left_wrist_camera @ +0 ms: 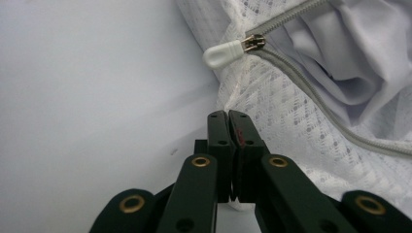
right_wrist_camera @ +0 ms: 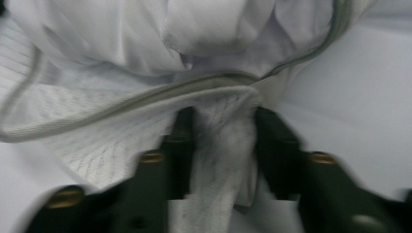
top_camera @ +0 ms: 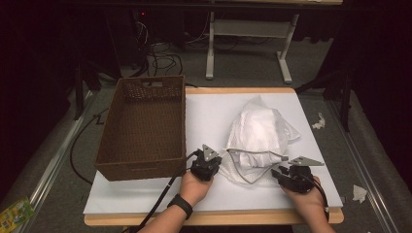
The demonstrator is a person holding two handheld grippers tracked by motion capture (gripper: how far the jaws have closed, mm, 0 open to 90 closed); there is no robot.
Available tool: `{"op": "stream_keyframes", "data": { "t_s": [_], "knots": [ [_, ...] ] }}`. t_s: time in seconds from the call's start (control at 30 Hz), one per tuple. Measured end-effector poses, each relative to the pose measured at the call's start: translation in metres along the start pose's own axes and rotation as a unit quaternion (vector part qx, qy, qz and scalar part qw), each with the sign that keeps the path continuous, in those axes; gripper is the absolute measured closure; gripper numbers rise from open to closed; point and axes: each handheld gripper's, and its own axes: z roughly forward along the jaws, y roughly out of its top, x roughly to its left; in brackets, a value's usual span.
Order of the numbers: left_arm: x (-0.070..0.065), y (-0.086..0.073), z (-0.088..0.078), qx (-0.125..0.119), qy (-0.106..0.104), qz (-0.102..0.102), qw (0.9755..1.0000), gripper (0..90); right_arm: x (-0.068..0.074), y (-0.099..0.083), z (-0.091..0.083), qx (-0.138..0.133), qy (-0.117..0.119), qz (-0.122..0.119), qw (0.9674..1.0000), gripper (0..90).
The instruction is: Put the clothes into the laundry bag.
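A white mesh laundry bag (top_camera: 260, 131) with white cloth inside lies on the white table (top_camera: 209, 111), its grey zipper (top_camera: 252, 167) partly undone at the near end. My left gripper (top_camera: 218, 163) is shut at the bag's near left corner. In the left gripper view its jaws (left_wrist_camera: 228, 115) are pressed flat together at the edge of the mesh (left_wrist_camera: 291, 121), just below the white zipper pull (left_wrist_camera: 226, 51). My right gripper (top_camera: 277, 173) sits at the bag's near right corner. Its jaws (right_wrist_camera: 221, 121) are shut on a bunched fold of mesh (right_wrist_camera: 218, 160) under the zipper line (right_wrist_camera: 145, 99).
A deep brown wicker basket (top_camera: 141, 167) stands on the left part of the table, close to my left gripper. A black cable (top_camera: 163, 199) trails from that gripper over the front edge. Bare white table lies between the basket and the bag.
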Motion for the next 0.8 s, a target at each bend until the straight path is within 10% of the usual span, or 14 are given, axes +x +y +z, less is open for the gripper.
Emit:
{"op": "stream_keyframes", "data": {
  "t_s": [0.13,0.37,0.6,0.8],
  "knots": [
    [-0.014,-0.004,-0.006,-0.001,-0.035,0.015,0.9993,89.7,-0.009,-0.002,-0.007,0.010,-0.024,-0.012,0.9996,89.9],
    [-0.060,-0.011,-0.007,0.001,-0.087,0.077,0.9933,89.4,-0.049,-0.021,-0.029,0.006,-0.076,0.034,0.9965,87.2],
    [-0.052,-0.012,-0.017,-0.037,-0.074,0.067,0.9943,79.6,-0.022,0.001,-0.071,-0.126,-0.021,0.020,0.9915,60.8],
    [-0.040,-0.012,-0.026,-0.057,-0.055,0.058,0.9952,66.8,0.003,0.020,-0.064,-0.159,-0.031,-0.017,0.9867,44.5]
  ]
}}
